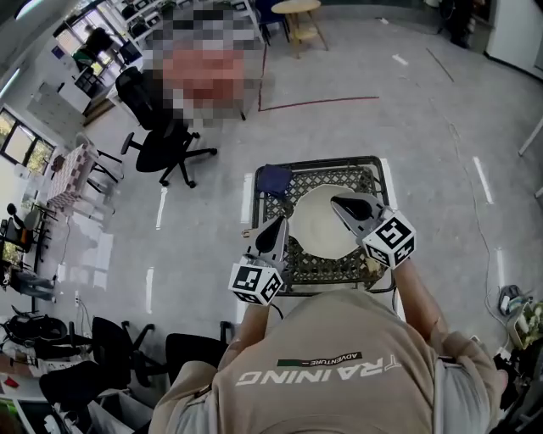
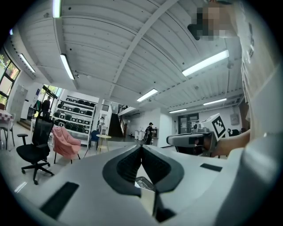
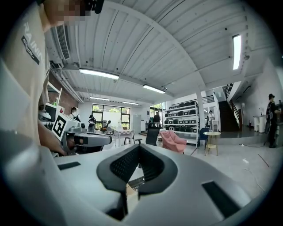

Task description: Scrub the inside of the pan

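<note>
A pale round pan (image 1: pixel 325 225) lies on a small black wire-mesh table (image 1: pixel 333 269) in the head view. A dark blue pad (image 1: pixel 273 180) rests on the table's far left corner. My left gripper (image 1: pixel 281 223) hovers at the pan's left rim, and its jaws (image 2: pixel 141 146) are shut and empty. My right gripper (image 1: pixel 337 202) is held over the pan's far right part, also shut (image 3: pixel 139 147) with nothing in it. Both point up and level into the room, so neither gripper view shows the pan. Each gripper view shows the other gripper (image 2: pixel 191 140) (image 3: pixel 87 140) alongside.
A black office chair (image 1: pixel 165 146) stands on the floor left of the table. A wooden stool (image 1: pixel 299 20) is far behind. More black chairs (image 1: pixel 102 356) sit at the lower left. Cables and a plug (image 1: pixel 507 298) lie at the right. Red tape (image 1: pixel 318 103) marks the floor.
</note>
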A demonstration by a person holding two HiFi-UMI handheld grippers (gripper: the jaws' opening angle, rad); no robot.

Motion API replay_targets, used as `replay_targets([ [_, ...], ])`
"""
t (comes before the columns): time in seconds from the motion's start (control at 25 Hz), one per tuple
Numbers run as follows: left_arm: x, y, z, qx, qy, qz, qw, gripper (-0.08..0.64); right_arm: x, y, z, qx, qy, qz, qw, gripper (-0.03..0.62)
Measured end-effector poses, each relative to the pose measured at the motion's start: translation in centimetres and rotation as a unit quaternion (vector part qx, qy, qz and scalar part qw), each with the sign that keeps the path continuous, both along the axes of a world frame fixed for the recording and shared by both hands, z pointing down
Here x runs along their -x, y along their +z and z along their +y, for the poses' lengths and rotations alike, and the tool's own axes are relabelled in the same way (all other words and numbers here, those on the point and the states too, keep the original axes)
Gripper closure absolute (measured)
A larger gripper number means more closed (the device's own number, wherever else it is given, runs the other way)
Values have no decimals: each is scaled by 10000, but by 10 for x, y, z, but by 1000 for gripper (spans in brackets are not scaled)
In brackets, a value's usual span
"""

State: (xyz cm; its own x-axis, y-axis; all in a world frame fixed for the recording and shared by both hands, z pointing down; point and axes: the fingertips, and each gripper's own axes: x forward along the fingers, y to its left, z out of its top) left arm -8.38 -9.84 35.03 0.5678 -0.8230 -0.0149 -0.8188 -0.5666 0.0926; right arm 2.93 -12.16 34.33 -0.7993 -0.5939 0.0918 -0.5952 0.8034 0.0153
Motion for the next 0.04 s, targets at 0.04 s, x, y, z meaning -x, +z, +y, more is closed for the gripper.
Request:
replay_targets([
  [0.04,-3,1,0,-1,25,-12,10000,541,-2,0,-1,-11,12,-2,10000,577],
])
